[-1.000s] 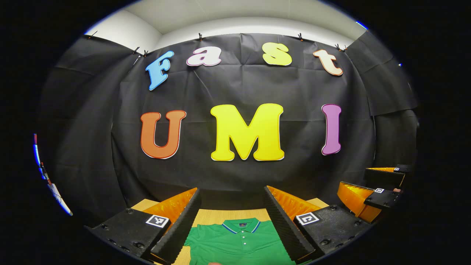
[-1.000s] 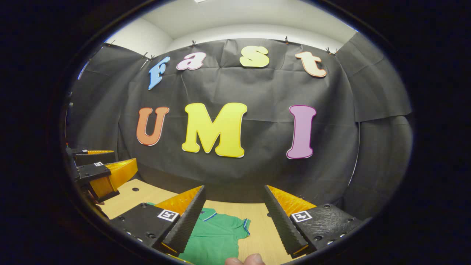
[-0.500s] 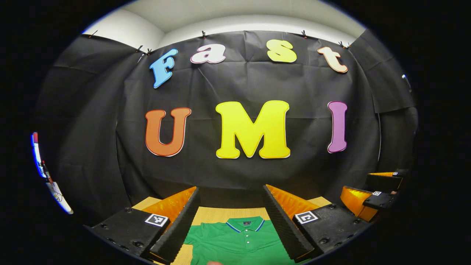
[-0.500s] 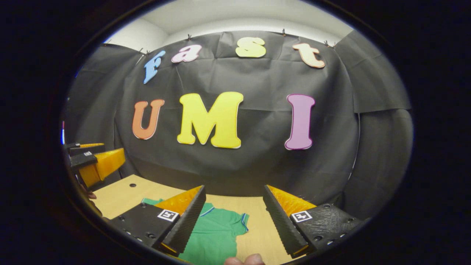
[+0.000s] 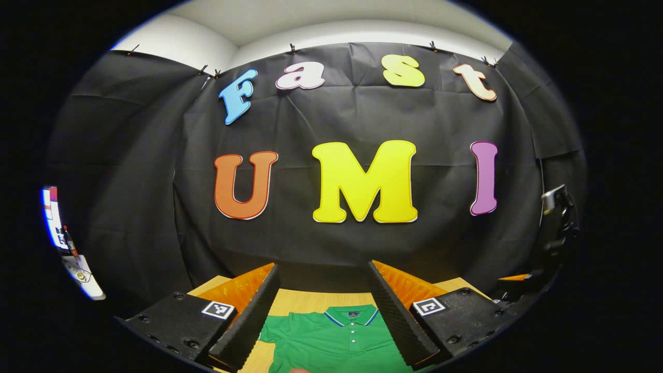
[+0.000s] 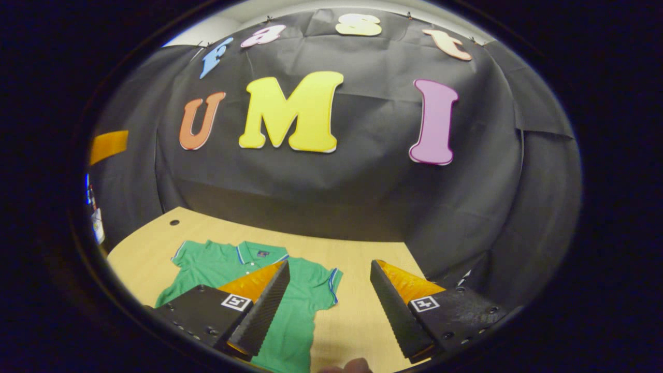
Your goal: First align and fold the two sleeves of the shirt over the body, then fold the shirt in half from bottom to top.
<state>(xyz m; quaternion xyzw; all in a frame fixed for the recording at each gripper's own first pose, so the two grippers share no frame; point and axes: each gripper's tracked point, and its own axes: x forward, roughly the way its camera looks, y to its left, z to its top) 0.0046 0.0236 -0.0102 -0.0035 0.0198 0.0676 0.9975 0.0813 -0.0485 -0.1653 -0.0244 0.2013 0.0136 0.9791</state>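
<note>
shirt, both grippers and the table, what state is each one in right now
shirt: spread flat on the table, collar toward the wall, sleeves out, not yet folded
left gripper: open, above the shirt, holding nothing
right gripper: open, above the shirt's sleeve side, holding nothing
table: shirt lying on it

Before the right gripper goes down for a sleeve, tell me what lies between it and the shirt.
Nothing visible does. The right gripper is open above the table, and the green shirt lies flat just ahead and to its left, sleeves still spread. Only bare wood surrounds the near sleeve.
</note>
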